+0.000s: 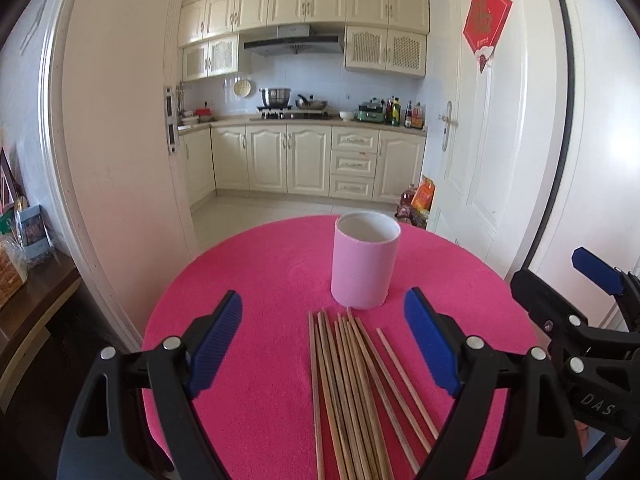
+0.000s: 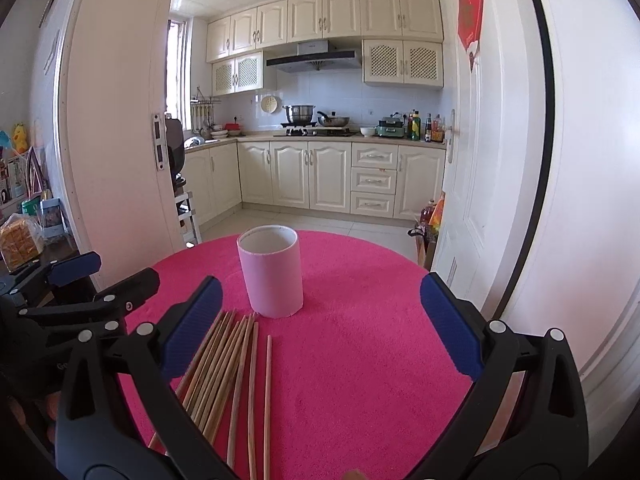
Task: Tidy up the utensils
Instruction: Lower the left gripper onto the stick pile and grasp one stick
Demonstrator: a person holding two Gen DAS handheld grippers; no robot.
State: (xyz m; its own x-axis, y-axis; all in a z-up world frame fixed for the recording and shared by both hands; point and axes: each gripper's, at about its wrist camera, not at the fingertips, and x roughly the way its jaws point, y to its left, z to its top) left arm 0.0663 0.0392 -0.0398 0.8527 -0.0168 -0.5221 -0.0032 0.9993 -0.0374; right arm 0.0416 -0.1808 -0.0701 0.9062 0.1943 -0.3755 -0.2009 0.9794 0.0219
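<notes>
Several wooden chopsticks (image 1: 352, 392) lie side by side on a round table with a pink cloth (image 1: 260, 280), tips toward a pink cylindrical holder (image 1: 365, 262) that stands upright and empty behind them. My left gripper (image 1: 324, 320) is open and empty, held above the chopsticks. In the right wrist view the chopsticks (image 2: 228, 376) lie left of centre, the holder (image 2: 272, 272) stands beyond them on the cloth (image 2: 360, 340). My right gripper (image 2: 320, 312) is open and empty above the cloth, right of the chopsticks. Each gripper shows at the edge of the other's view.
A white door (image 1: 480, 140) stands just right of the table. A dark side cabinet (image 1: 28, 300) with boxes and bread is at the left. A kitchen with cream cabinets (image 1: 300, 160) lies beyond the table's far edge.
</notes>
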